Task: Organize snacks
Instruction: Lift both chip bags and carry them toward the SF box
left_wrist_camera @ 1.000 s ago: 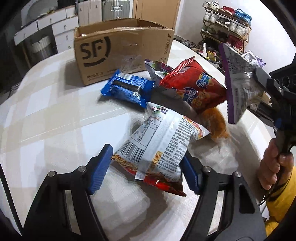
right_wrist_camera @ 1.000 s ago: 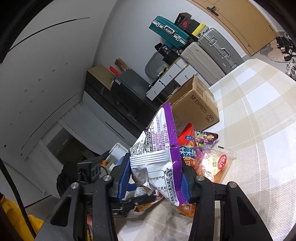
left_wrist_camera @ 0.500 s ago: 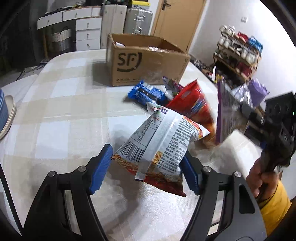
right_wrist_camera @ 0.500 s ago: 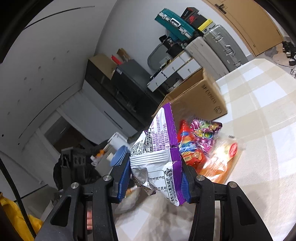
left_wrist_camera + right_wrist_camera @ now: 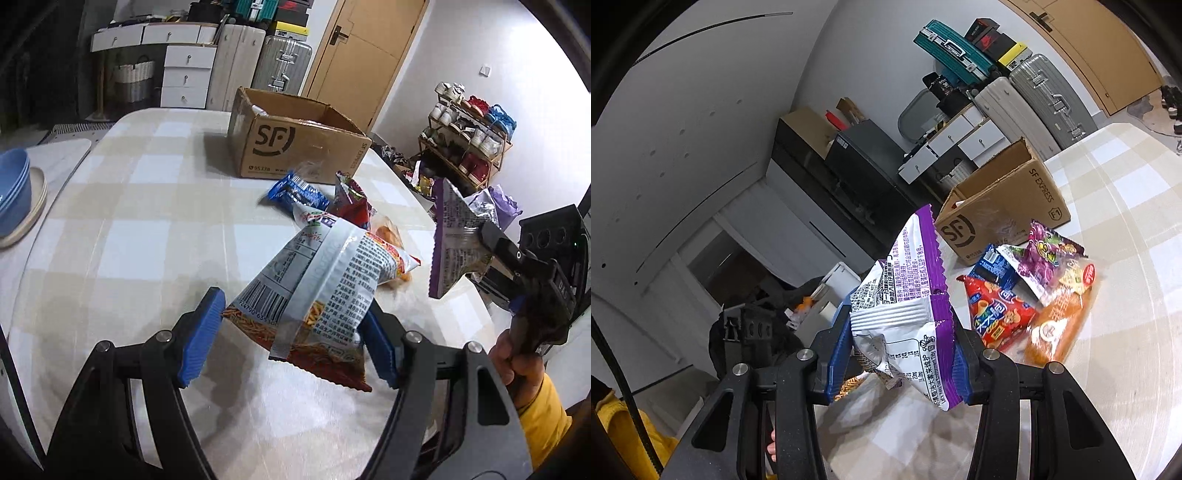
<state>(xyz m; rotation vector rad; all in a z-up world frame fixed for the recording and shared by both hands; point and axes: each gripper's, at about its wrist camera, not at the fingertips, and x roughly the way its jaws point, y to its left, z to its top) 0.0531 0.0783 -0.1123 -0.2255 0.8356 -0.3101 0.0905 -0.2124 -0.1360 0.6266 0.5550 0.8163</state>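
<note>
My left gripper (image 5: 291,336) is shut on a white and red noodle-snack bag (image 5: 325,288) and holds it above the checked table (image 5: 129,236). My right gripper (image 5: 897,358) is shut on a purple and white snack bag (image 5: 908,314), also lifted; that bag shows at the right of the left wrist view (image 5: 454,240). An open SF cardboard box (image 5: 295,147) stands at the table's far side. In front of it lie a blue packet (image 5: 295,194), a red bag (image 5: 997,317), a purple candy bag (image 5: 1049,258) and an orange packet (image 5: 1056,328).
Blue bowls on a plate (image 5: 14,199) sit at the left on a side surface. A shoe rack (image 5: 469,147) stands beyond the table's right edge. Suitcases (image 5: 258,62) and white drawers (image 5: 184,70) line the far wall.
Both grippers have risen and pulled back with their bags held. The left view now sees the box from higher and further right; the loose snack pile looks smaller.
</note>
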